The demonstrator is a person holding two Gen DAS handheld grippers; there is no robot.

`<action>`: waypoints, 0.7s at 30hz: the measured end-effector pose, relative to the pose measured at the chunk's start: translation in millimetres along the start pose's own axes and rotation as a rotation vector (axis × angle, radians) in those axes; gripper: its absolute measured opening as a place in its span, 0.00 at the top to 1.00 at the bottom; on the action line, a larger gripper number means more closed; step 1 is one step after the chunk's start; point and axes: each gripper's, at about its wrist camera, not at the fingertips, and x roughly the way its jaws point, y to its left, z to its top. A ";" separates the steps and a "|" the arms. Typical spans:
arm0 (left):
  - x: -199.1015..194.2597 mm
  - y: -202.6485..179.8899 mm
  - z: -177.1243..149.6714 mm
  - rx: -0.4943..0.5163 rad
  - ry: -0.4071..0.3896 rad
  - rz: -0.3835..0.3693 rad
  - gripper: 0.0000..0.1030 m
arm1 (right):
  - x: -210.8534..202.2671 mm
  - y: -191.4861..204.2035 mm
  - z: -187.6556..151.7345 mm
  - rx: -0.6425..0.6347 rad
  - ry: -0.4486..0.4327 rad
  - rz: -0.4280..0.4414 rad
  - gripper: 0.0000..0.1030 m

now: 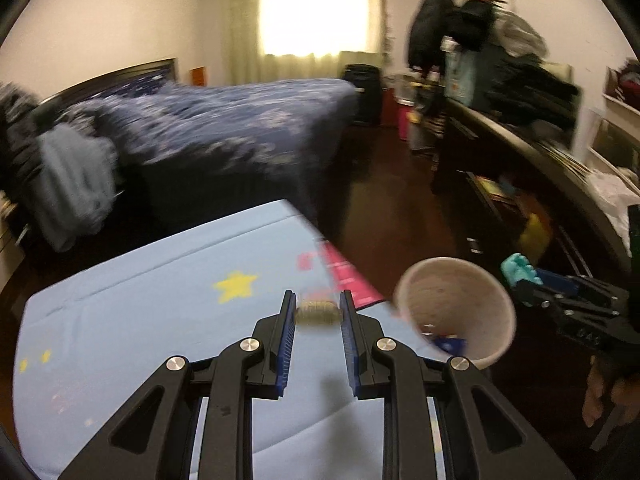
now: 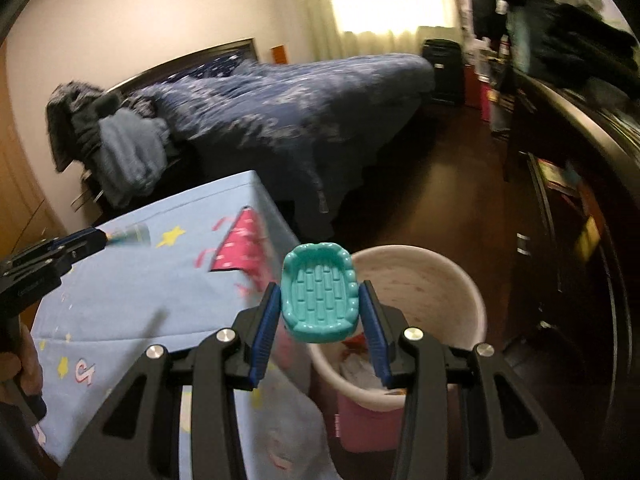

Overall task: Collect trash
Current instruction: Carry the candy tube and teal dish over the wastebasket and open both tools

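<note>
Beside the blue tablecloth [image 2: 120, 292], right gripper [image 2: 320, 308] clamps a teal tray [image 2: 318, 296] over the bin [image 2: 460, 280] for dropping, left gripper [image 1: 318, 312] pinching a small roll [image 1: 319, 312].

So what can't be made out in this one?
- Left gripper: its small ridged piece is motion-blurred in both views; what it is stays unclear.
- Bin: contents mostly hidden, by the teal tray in the right view, by the rim and blur in the left.
- Right gripper: in the left view, cut off at the edge.
</note>
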 end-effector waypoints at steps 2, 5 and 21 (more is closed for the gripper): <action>6.8 -20.2 7.0 0.027 -0.005 -0.028 0.78 | -3.7 -13.6 -0.7 0.021 -0.009 -0.030 0.60; 19.9 -50.1 17.4 0.063 -0.004 -0.077 0.78 | -4.6 -27.6 -1.0 0.039 -0.017 -0.061 0.60; 48.0 -62.0 -23.6 0.102 0.139 0.048 0.78 | 10.2 -49.8 -8.6 0.087 -0.014 -0.067 0.60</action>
